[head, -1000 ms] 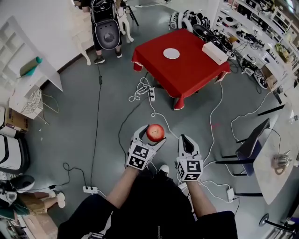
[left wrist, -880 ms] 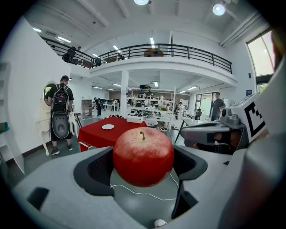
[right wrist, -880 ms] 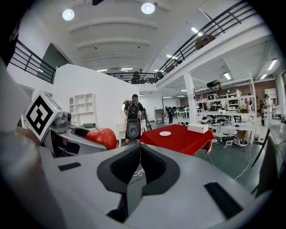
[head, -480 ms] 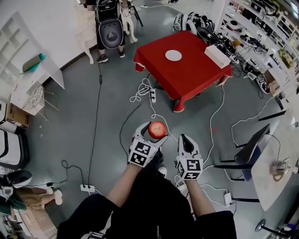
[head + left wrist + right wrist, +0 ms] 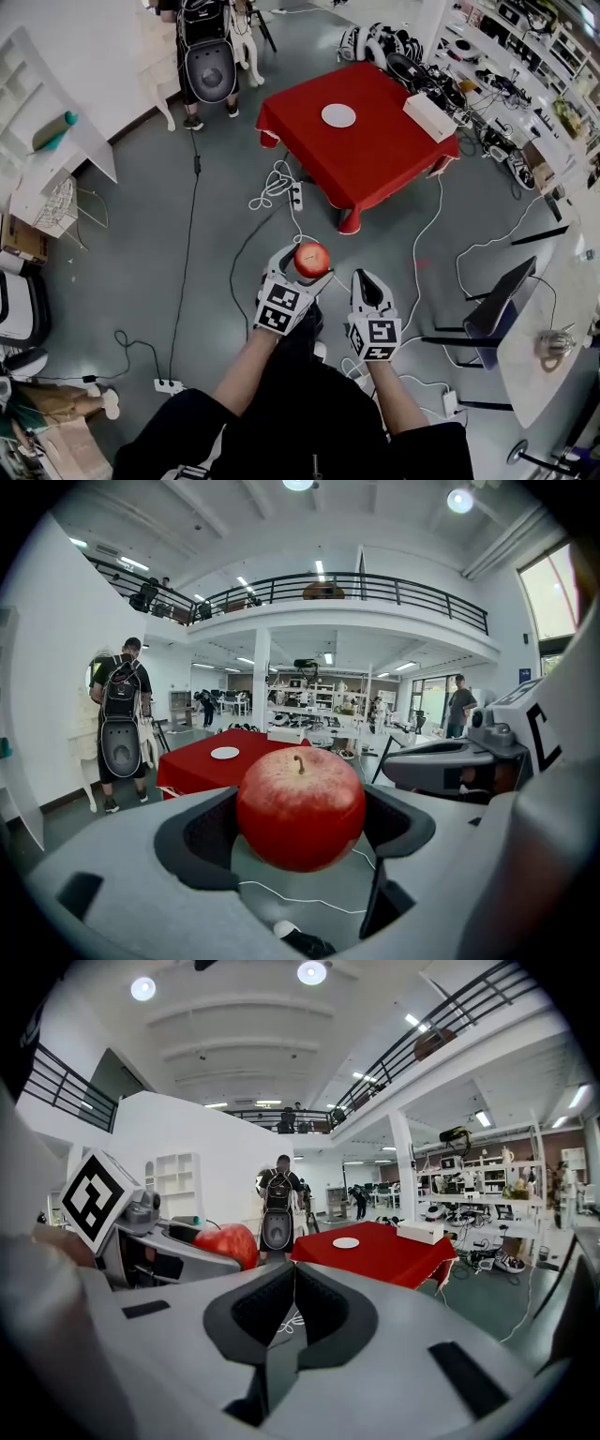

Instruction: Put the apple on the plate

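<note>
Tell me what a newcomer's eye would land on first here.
The red apple clamped in the left gripper, low in the middle of the head view. Next, the red-clothed table ahead, with a white plate on it and a white box toward its right side. The right gripper is shut and empty.

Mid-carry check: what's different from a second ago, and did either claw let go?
The near corner of the red table sits slightly lower in the head view, closer to the claws, suggesting a step toward it. Nothing was taken or released: the left claw stays shut on the apple, the right claw stays shut and empty, and the plate remains bare on the table.
</note>
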`<state>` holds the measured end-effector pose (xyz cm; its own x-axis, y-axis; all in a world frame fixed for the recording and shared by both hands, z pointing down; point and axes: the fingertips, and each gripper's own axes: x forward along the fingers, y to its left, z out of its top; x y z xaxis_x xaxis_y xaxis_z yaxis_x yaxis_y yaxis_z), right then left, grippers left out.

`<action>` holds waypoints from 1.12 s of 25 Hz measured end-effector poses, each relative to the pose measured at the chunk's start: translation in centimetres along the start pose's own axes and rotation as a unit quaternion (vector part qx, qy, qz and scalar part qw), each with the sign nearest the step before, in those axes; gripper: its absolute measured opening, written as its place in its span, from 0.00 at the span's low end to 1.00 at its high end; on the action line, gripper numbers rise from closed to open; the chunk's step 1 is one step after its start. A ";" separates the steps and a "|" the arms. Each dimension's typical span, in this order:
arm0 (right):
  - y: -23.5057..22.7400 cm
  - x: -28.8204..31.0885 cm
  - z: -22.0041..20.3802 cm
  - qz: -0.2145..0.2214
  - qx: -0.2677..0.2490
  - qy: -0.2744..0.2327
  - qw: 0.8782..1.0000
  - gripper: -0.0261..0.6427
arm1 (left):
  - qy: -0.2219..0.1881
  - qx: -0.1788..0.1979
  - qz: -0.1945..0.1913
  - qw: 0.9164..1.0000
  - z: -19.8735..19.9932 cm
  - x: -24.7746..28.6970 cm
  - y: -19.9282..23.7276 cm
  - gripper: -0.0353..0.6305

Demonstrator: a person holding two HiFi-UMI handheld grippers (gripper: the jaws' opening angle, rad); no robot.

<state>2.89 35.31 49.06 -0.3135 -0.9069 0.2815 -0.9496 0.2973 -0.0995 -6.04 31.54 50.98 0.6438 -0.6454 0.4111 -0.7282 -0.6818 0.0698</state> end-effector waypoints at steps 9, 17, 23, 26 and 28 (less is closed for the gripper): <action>-3.2 5.4 0.2 -0.008 0.010 0.016 1.000 0.06 | 0.009 -0.004 -0.012 1.000 0.7 5.3 3.2 0.66; -6.3 11.4 3.0 -0.020 0.012 0.018 1.000 0.06 | 0.015 -0.001 -0.030 0.999 3.9 10.8 7.1 0.66; -7.3 17.2 5.4 -0.030 0.010 0.022 0.999 0.06 | 0.016 0.013 -0.042 0.999 6.6 14.1 11.7 0.66; -7.8 19.6 6.4 -0.034 0.007 0.022 0.999 0.06 | 0.018 0.016 -0.048 0.999 7.4 15.7 13.6 0.66; -7.9 21.0 7.0 -0.037 0.007 0.023 0.999 0.06 | 0.018 0.015 -0.050 0.998 7.9 16.4 14.9 0.66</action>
<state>3.82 11.87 49.09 -0.2423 -0.9114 0.3326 -0.9702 0.2248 -0.0907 -4.49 8.09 51.61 0.7037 -0.5615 0.4353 -0.6533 -0.7522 0.0859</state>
